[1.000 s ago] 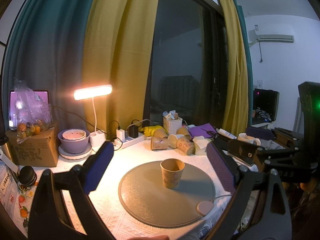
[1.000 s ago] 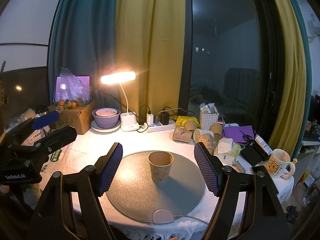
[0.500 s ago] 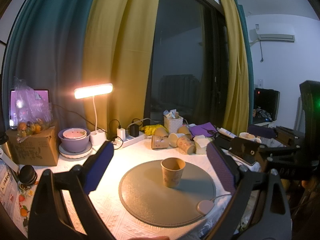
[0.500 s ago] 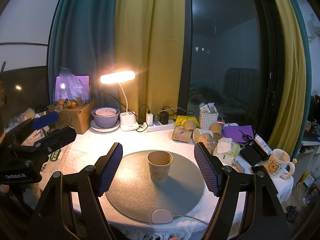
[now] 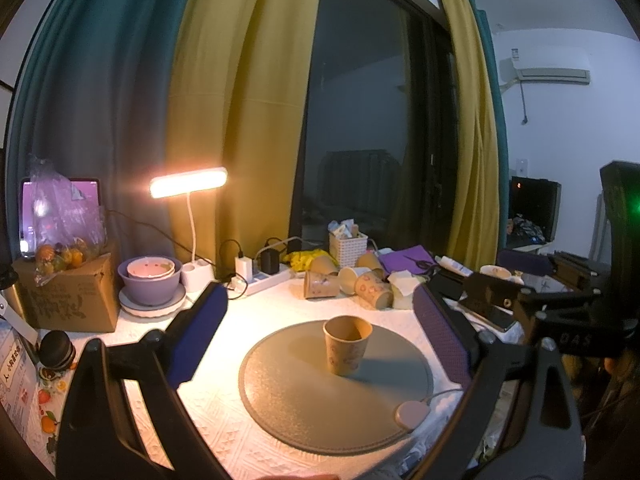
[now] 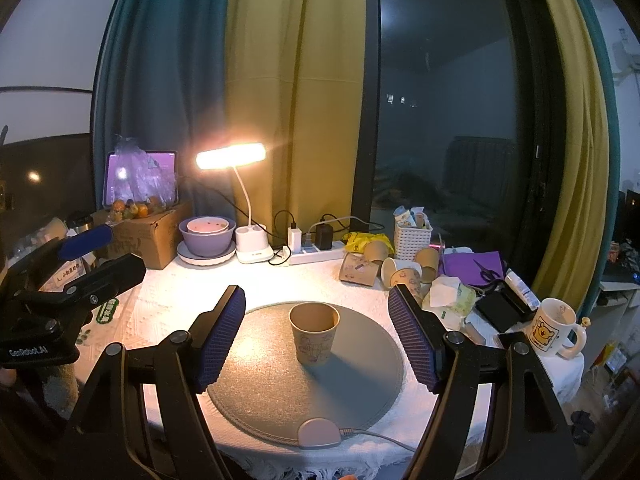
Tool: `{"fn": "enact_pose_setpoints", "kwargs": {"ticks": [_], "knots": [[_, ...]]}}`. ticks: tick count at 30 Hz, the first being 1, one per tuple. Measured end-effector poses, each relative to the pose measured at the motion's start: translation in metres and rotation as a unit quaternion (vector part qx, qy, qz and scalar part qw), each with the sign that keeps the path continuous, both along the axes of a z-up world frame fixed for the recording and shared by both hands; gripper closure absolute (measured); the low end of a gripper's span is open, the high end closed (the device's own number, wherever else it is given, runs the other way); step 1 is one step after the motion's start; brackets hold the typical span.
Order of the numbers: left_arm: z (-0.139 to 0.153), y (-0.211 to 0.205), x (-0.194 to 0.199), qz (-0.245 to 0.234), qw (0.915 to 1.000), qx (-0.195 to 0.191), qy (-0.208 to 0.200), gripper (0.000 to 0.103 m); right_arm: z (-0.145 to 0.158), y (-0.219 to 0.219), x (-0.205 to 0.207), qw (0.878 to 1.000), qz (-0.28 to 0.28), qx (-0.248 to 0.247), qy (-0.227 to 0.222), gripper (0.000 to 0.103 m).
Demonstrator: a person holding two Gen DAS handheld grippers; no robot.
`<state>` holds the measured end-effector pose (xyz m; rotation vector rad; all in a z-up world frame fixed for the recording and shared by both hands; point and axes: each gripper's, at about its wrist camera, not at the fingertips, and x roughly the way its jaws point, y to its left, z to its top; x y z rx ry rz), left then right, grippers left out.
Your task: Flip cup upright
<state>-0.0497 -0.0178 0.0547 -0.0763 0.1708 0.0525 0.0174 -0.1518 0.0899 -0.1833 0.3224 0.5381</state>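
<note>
A home room: curtains (image 6: 296, 92), desk lamp (image 6: 231, 156), cluttered table (image 6: 168, 300).

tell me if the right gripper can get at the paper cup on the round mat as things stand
Probably yes. The right gripper is open, and the paper cup stands upright and alone on the round mat, framed between its fingers with nothing between them. The left gripper is open too, off to the side.

- tablet (image 6: 140, 178): screen mostly hidden behind plastic bag of fruit (image 6: 138, 196)
- left gripper (image 5: 320, 340) and right gripper (image 6: 316, 332): lower bodies cut off by bottom edge
- print on paper cup (image 6: 314, 334): too small to make out
- white basket (image 6: 412, 236) contents: too small to identify
- hand holding right gripper: only a sliver at left-view right edge (image 5: 618, 364)
</note>
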Motion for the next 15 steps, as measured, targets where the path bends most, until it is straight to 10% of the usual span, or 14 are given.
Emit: {"fn": "enact_pose_setpoints", "kwargs": {"ticks": [15], "knots": [[0.0016,-0.0005,0.0000,-0.004,1.0000,0.001,-0.006,0.008,0.0003,0.0001,0.0005,1.000,0.000,0.001,0.000,0.026]]}}
